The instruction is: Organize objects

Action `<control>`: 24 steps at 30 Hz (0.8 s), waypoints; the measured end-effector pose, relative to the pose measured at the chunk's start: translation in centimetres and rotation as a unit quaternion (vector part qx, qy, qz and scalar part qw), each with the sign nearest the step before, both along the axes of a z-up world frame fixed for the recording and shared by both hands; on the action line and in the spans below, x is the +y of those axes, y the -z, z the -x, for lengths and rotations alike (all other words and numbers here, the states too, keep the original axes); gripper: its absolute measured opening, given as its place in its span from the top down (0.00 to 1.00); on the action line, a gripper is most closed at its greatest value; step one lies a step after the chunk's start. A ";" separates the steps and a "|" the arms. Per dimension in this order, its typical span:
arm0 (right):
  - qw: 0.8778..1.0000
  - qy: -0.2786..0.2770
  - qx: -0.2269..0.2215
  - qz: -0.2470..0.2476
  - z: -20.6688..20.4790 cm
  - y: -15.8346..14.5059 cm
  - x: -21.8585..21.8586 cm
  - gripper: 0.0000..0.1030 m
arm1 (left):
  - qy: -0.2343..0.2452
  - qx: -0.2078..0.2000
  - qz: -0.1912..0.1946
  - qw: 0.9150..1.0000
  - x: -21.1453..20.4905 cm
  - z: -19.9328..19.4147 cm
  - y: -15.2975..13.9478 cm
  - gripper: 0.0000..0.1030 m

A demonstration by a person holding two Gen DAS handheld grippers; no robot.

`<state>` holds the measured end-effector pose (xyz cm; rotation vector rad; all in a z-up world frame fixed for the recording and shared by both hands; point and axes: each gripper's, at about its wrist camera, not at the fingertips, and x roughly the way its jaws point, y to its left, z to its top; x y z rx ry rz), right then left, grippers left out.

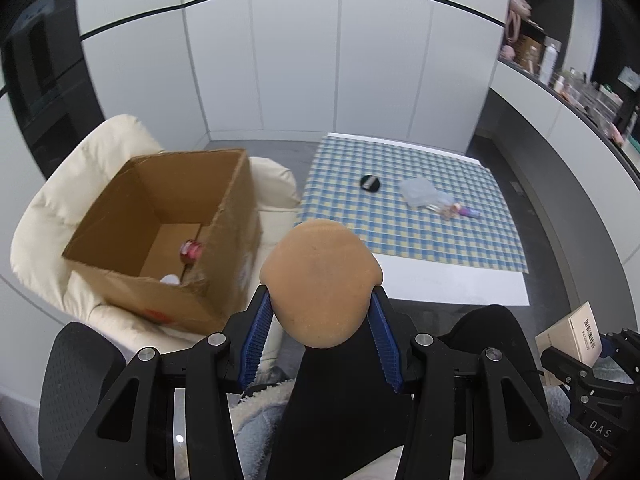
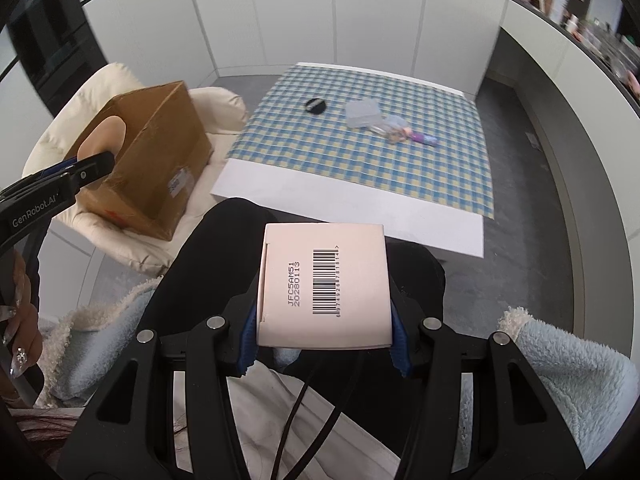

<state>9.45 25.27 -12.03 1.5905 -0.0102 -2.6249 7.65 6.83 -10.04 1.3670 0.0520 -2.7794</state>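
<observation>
Left claw point(image 1: 320, 308) pinching tan sponge point(image 1: 320, 280), just right of open cardboard box point(image 1: 160, 216) on cream chair point(image 1: 60, 208). Right claw point(image 2: 324, 320) clamped on white carton point(image 2: 324, 284) over lap. Desk point(image 2: 360, 208) beyond: black disc point(image 2: 315, 105), clear pouch point(image 2: 362, 114), small items, possibly tubes.

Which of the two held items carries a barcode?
The flat white box in the right gripper; its top face shows a barcode. The left gripper holds a plain tan sponge with no print.

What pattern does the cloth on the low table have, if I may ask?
Blue, yellow and white checks; the cloth shows best in the right wrist view.
</observation>
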 end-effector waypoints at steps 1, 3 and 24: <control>1.000 -0.006 0.001 -0.001 0.1 0.0 -0.4 0.48 | -0.006 0.000 0.000 1.000 -0.4 -0.1 0.0 0.52; 1.000 -0.019 0.002 -0.001 0.4 -0.1 -1.1 0.48 | -0.018 0.000 0.000 1.000 -1.3 -0.5 0.0 0.52; 0.983 -0.181 0.012 -0.011 3.0 -0.6 -12.2 0.48 | -0.147 -0.007 -0.009 0.989 -10.8 -4.4 0.7 0.52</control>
